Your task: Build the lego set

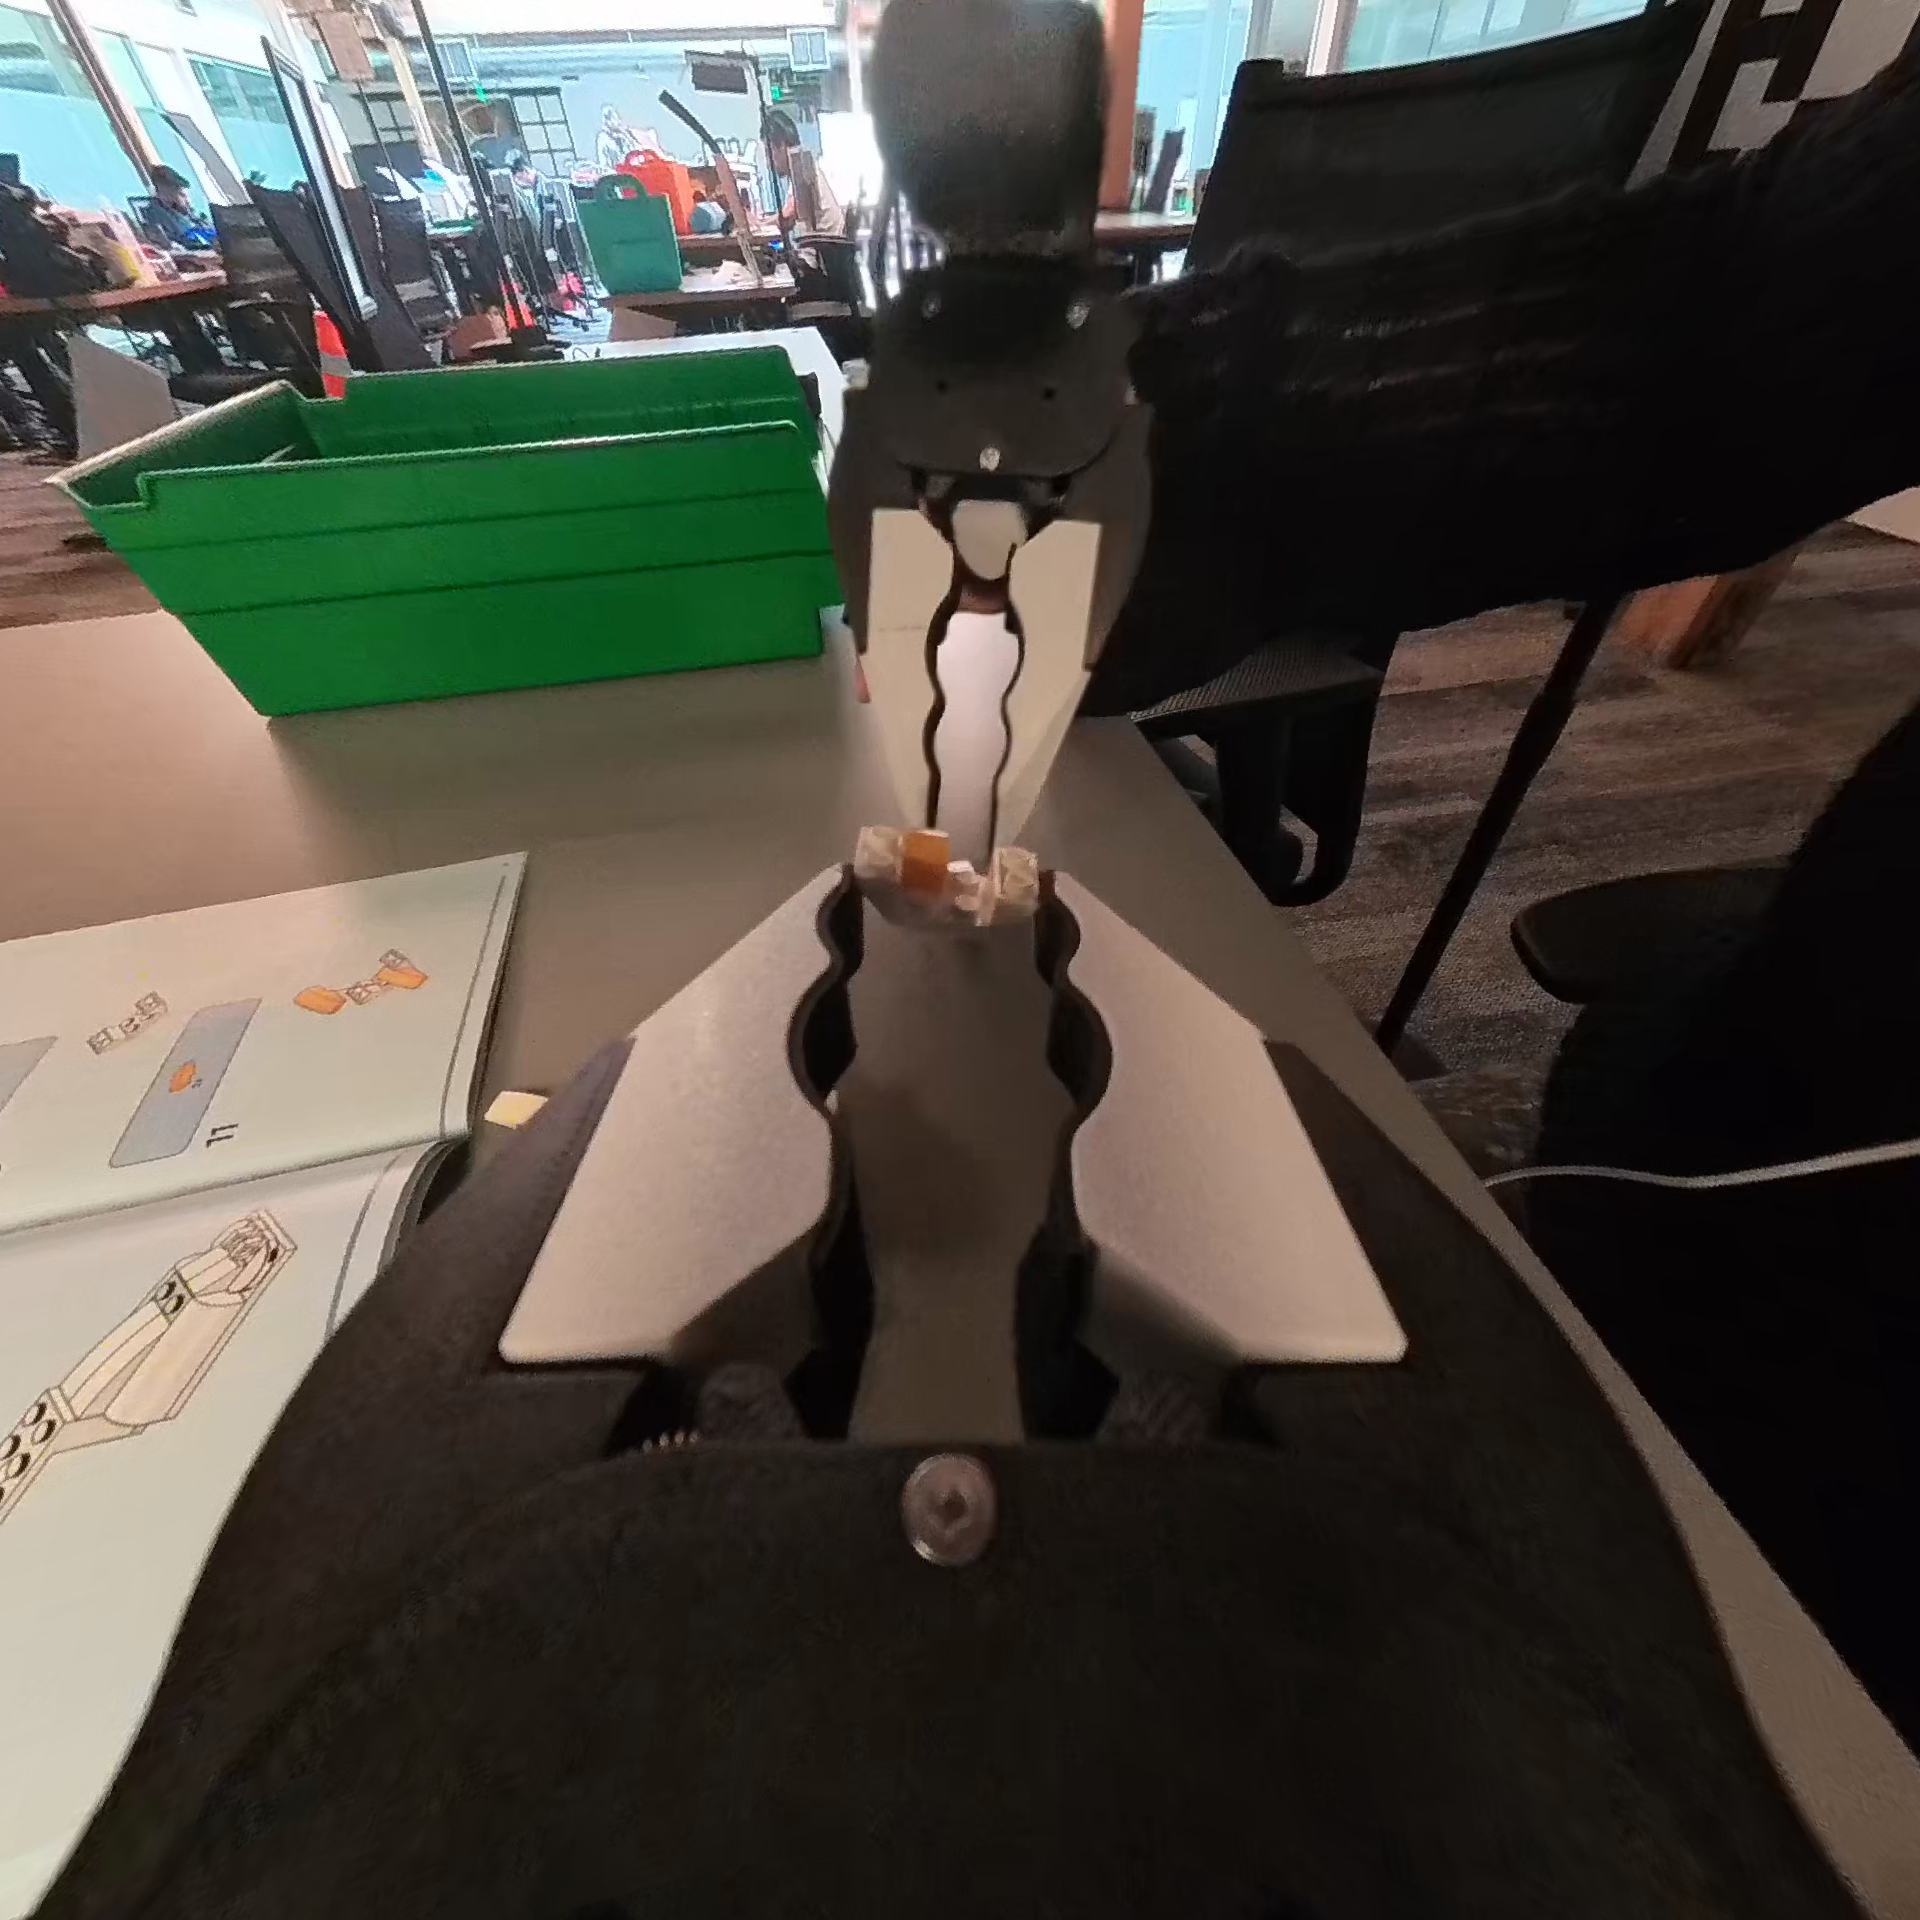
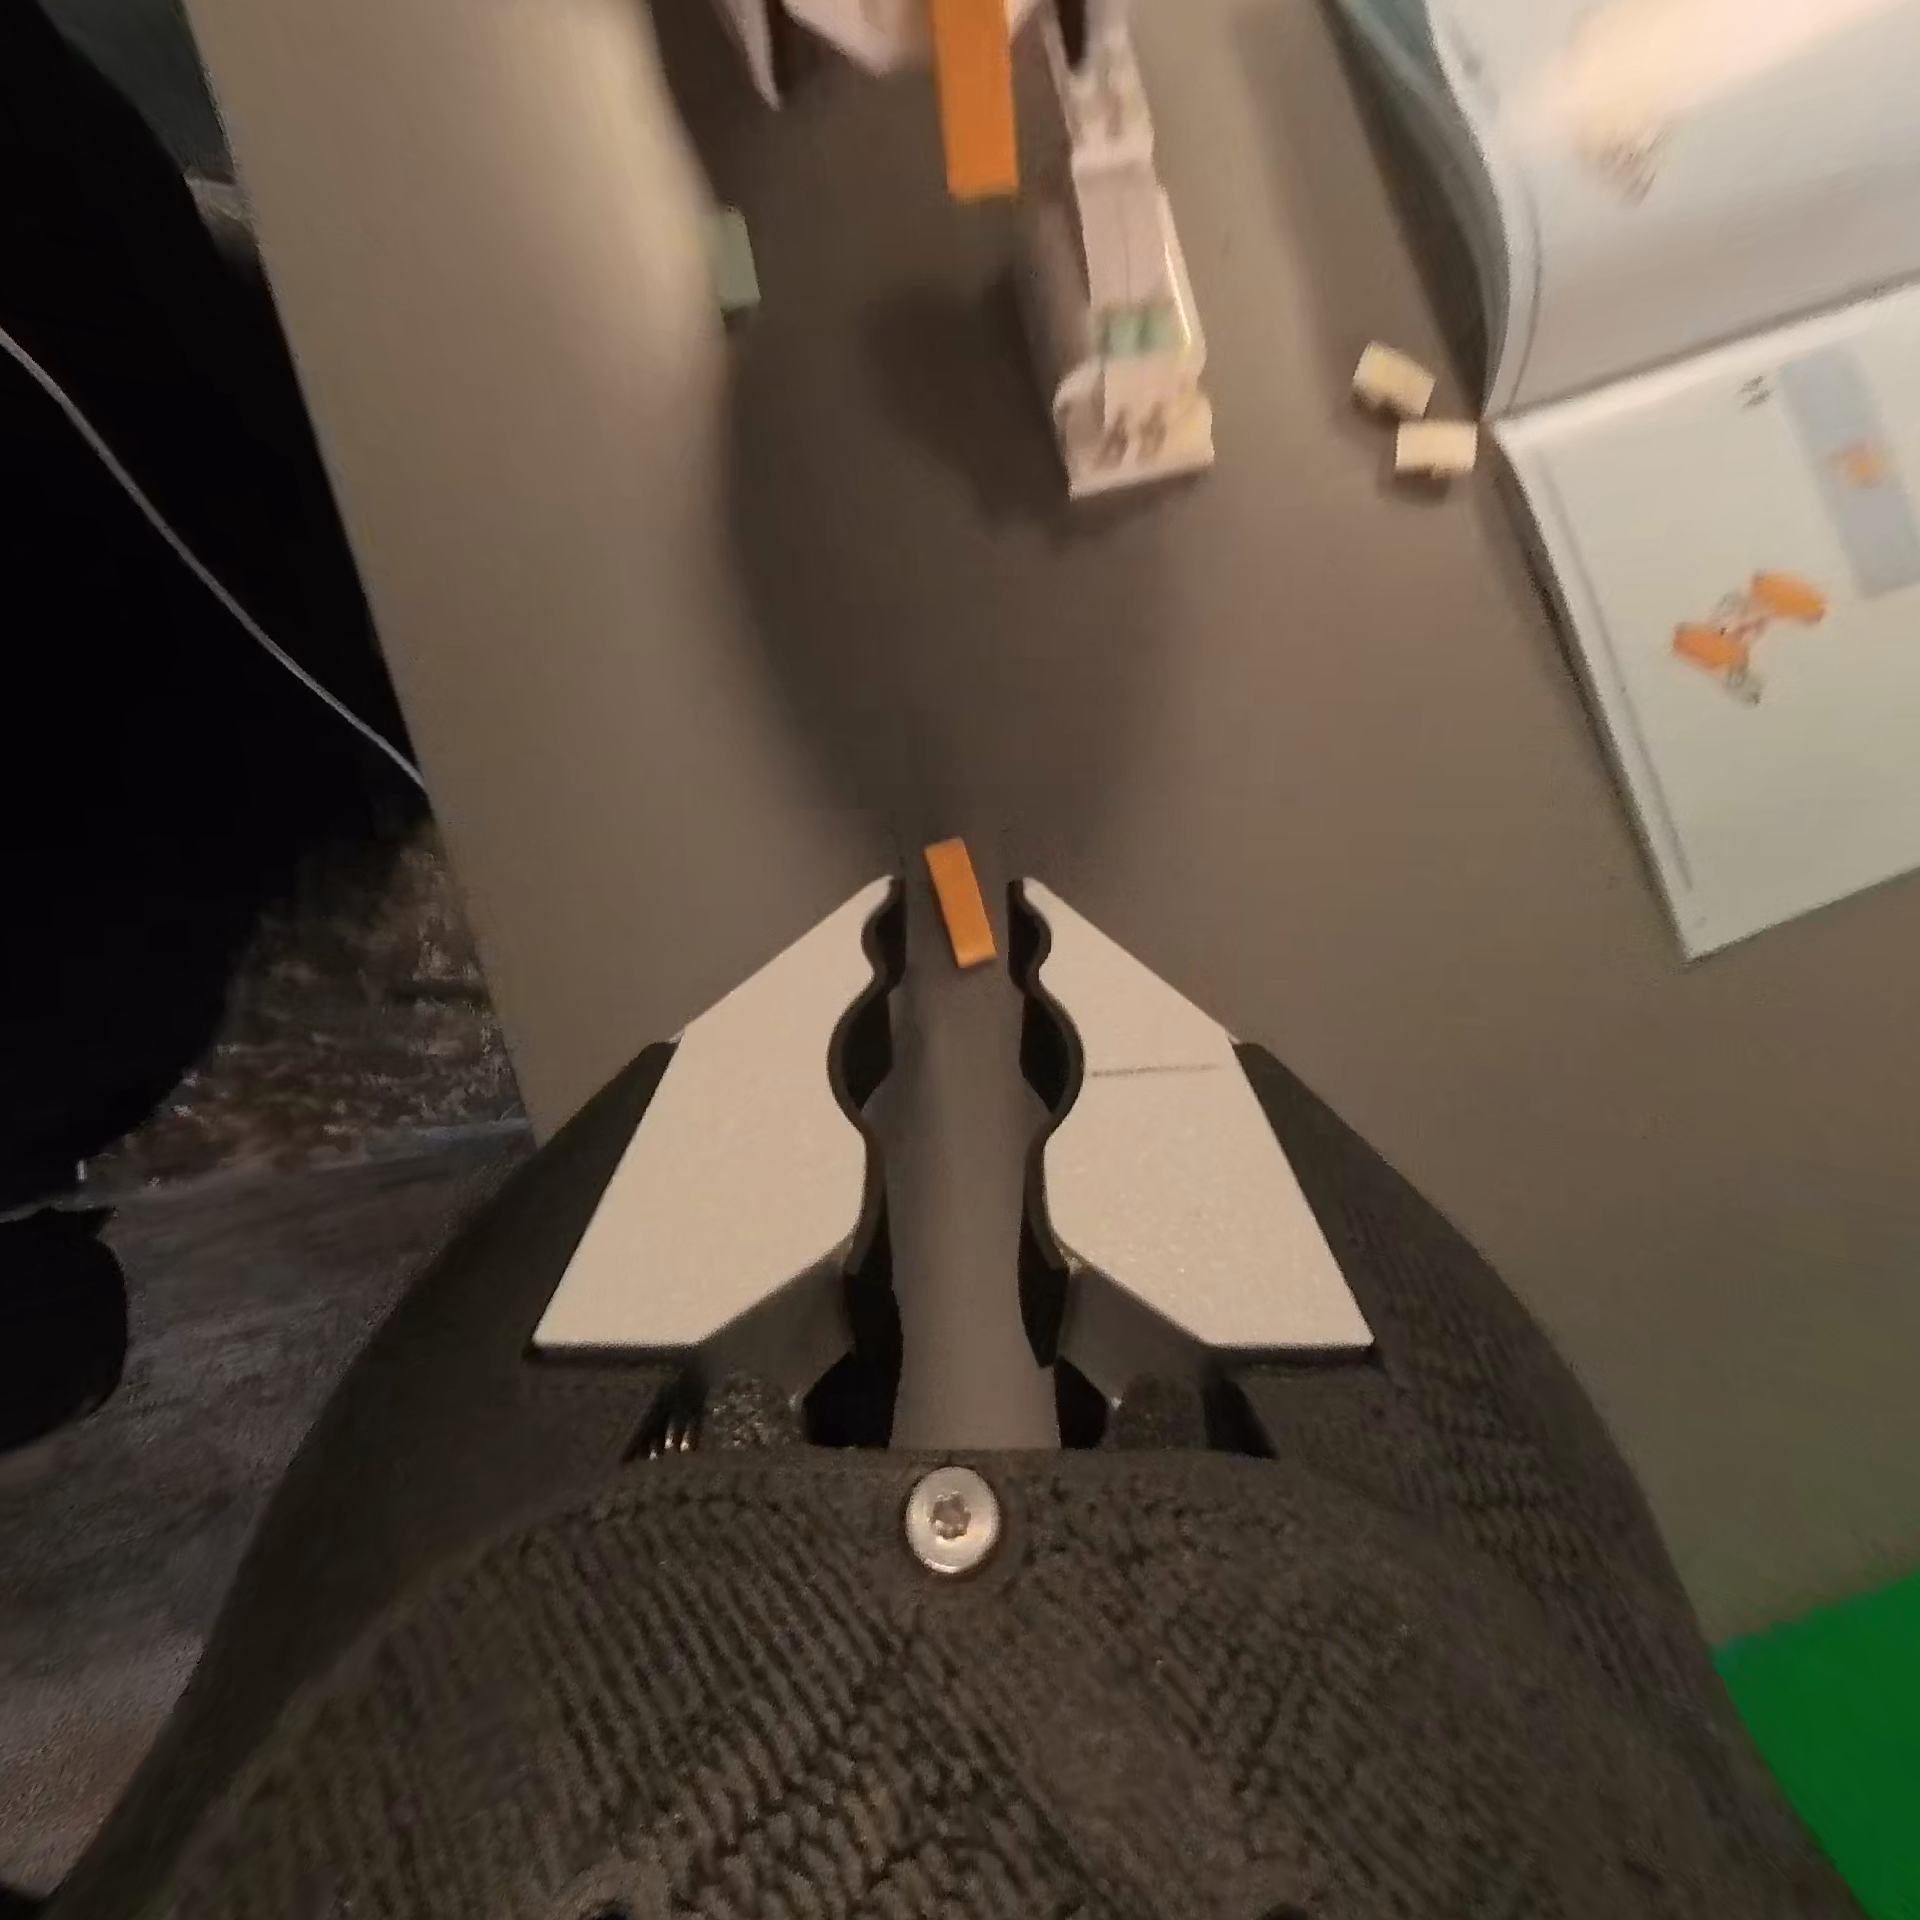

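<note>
Our left gripper [image 1: 948,883] is clamped on a small white lego assembly [image 1: 951,881] with an orange piece [image 1: 925,858] standing up from its top, held just above the grey table [image 1: 623,769]. Directly over it hangs our right gripper [image 1: 964,821], tips pointing down at the assembly, its jaws a little apart; in its own wrist view the right gripper [image 2: 958,891] has a thin orange lego tile [image 2: 958,902] sitting in the gap, with space showing on both sides, so we cannot tell whether the pads actually grip it. In that view, beyond the tile, the table [image 2: 1299,831] carries a long white lego build [image 2: 1127,312] with a green band, and at the top edge a blurred orange piece [image 2: 975,99] just beside that build. Two small cream bricks [image 2: 1413,416] lie on the table between the white build and the open instruction booklet [image 2: 1714,623]. In the left wrist view the instruction booklet [image 1: 239,1039] lies to the left of the held assembly, with a small cream brick [image 1: 516,1108] touching its edge, and stacked green plastic bins [image 1: 488,540] stand farther back on the table. A dark sleeve [image 1: 1507,416] reaches in to the right gripper from the right.
</note>
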`<action>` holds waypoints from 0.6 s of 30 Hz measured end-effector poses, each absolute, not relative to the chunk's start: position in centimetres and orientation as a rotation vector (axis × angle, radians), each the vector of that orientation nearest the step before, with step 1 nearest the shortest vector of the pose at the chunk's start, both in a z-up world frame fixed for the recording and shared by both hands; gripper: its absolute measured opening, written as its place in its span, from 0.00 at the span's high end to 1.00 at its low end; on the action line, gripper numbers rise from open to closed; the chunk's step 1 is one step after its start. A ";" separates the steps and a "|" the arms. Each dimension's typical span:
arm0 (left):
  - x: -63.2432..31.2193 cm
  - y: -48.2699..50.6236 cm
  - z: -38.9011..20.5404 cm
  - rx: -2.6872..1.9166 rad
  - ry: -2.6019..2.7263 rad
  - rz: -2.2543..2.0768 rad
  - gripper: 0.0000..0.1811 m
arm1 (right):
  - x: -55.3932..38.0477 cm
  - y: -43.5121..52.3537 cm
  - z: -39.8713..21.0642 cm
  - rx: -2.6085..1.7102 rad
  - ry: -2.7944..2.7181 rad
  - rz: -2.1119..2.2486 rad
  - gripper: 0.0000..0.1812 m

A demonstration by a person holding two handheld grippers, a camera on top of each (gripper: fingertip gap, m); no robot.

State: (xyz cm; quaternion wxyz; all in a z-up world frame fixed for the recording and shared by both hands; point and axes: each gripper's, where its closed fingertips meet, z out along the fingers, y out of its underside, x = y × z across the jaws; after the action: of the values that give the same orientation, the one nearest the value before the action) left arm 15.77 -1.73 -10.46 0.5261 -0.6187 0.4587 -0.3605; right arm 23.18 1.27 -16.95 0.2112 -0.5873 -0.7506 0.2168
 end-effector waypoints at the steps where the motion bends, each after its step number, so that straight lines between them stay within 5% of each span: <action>1: 15.8 -1.8 -10.5 -1.479 1.099 -0.864 0.82 | 23.4 1.5 -17.2 -1.658 -2.075 0.618 0.90; 18: 15.6 -1.6 -10.4 -1.494 1.072 -0.900 0.82 | 22.3 2.0 -16.7 -1.759 -1.845 0.841 0.97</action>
State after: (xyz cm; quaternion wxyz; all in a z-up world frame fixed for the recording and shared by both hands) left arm 15.62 -1.61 -10.38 0.5204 -0.6231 0.4472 -0.3755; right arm 22.33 1.99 -16.73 0.2270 -0.6382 -0.6694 0.3051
